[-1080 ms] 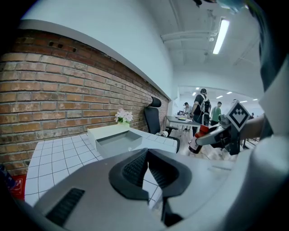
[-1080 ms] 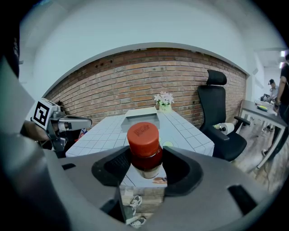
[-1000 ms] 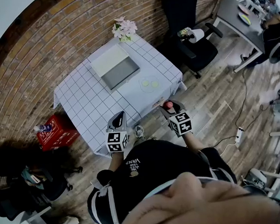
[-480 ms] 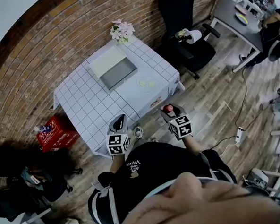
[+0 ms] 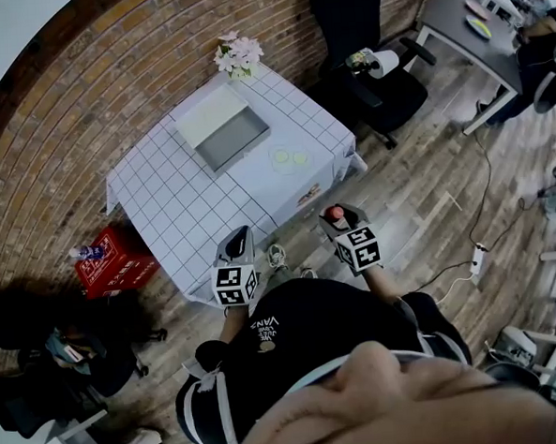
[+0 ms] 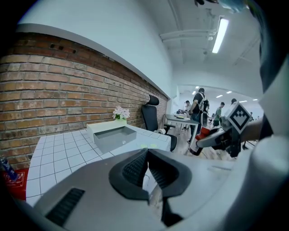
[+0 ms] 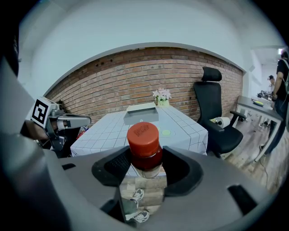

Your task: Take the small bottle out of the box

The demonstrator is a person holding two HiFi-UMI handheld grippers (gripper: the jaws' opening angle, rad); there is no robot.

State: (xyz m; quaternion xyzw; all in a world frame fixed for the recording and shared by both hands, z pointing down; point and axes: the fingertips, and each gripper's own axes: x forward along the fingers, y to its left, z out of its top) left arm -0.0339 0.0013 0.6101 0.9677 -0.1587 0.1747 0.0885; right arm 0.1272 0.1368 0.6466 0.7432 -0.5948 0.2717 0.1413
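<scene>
The small bottle [image 7: 144, 146], clear with a red cap [image 5: 335, 212], stands upright between the pads of my right gripper [image 7: 145, 162], which is shut on it below the cap. That gripper [image 5: 338, 216] hangs off the table's near corner, over the wooden floor. The grey open box [image 5: 222, 128] lies far off on the white checked table [image 5: 179, 208]; in the right gripper view the box [image 7: 141, 113] shows behind the bottle. My left gripper [image 5: 236, 240] hovers by the table's near edge, jaws shut with nothing between them [image 6: 147, 164].
A vase of pink flowers [image 5: 236, 55] stands at the table's far corner by the brick wall. Two pale green discs [image 5: 291, 157] lie on the cloth. A black office chair [image 5: 361, 42] is at the right, a red crate [image 5: 112, 266] on the floor at the left.
The table has slid a little farther away in the head view; both grippers have drawn slightly back from it. The bottle stays in the right gripper.
</scene>
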